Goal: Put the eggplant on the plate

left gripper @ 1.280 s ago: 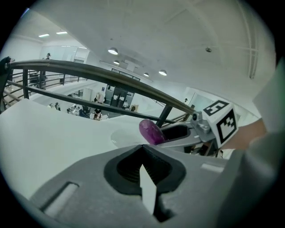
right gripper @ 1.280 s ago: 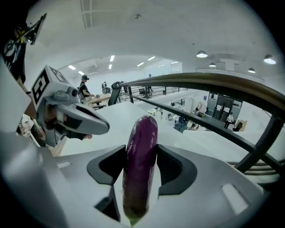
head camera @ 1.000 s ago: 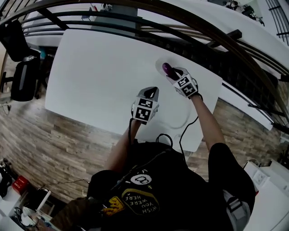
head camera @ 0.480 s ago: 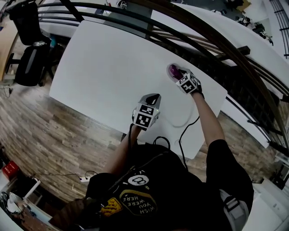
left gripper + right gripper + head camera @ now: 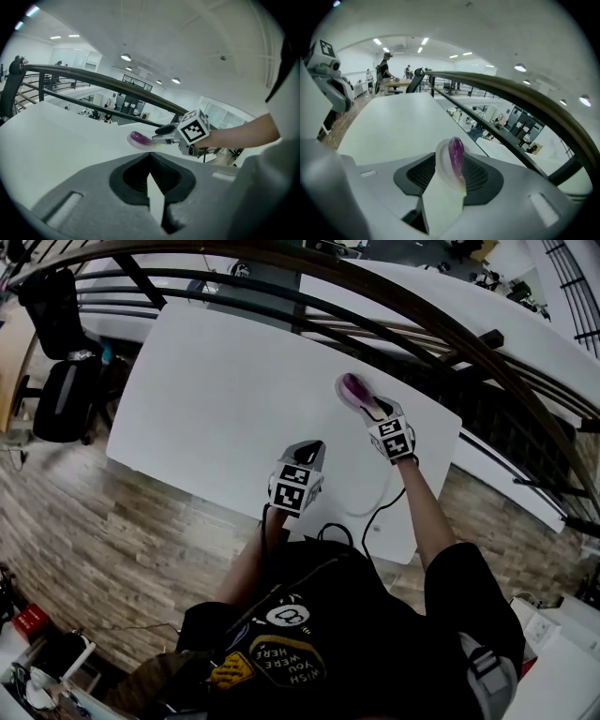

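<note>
Head view looks down on a white table [image 5: 216, 381] with a pale plate [image 5: 341, 381] near its far edge, and the purple eggplant [image 5: 354, 387] lies on that plate. The right gripper [image 5: 368, 407] points at the plate from the person's side, its tips just at the near rim. In the right gripper view its jaws stand apart and are closing. The plate and the eggplant lie in line with the gap, just past the tips, and the pads press on neither. The left gripper view confirms this from the side: the right gripper's fingers end at the plate's edge, with the eggplant lying free beyond them.

The left gripper [image 5: 312, 448] hangs over the table well short of the plate, nearer the person and to the plate's left. In its own view the jaws meet at the tips, showing only a thin sliver of table, and hold nothing. A dark curved railing [image 5: 422, 324] runs beyond the plate.
</note>
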`<action>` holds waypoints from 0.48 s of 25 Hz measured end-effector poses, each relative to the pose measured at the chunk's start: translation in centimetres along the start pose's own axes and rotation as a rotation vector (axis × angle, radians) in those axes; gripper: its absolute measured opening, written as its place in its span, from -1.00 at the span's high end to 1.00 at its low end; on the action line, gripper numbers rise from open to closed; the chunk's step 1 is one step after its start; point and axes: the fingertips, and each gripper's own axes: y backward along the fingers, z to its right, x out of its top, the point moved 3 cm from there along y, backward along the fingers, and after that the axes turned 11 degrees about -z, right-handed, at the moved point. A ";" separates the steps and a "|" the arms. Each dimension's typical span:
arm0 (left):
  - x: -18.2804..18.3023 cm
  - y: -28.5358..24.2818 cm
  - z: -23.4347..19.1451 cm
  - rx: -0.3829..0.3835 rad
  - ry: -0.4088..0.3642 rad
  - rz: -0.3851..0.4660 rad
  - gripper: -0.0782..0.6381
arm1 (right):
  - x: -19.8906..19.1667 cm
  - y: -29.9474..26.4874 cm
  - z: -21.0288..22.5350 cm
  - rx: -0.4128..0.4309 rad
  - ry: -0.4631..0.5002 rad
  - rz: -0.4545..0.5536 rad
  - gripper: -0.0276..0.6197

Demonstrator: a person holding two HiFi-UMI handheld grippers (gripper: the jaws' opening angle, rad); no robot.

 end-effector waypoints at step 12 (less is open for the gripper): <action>4.0 8.6 5.9 0.037 -0.214 0.192 0.77 | -2.8 23.3 -6.3 -0.184 -0.525 0.467 0.89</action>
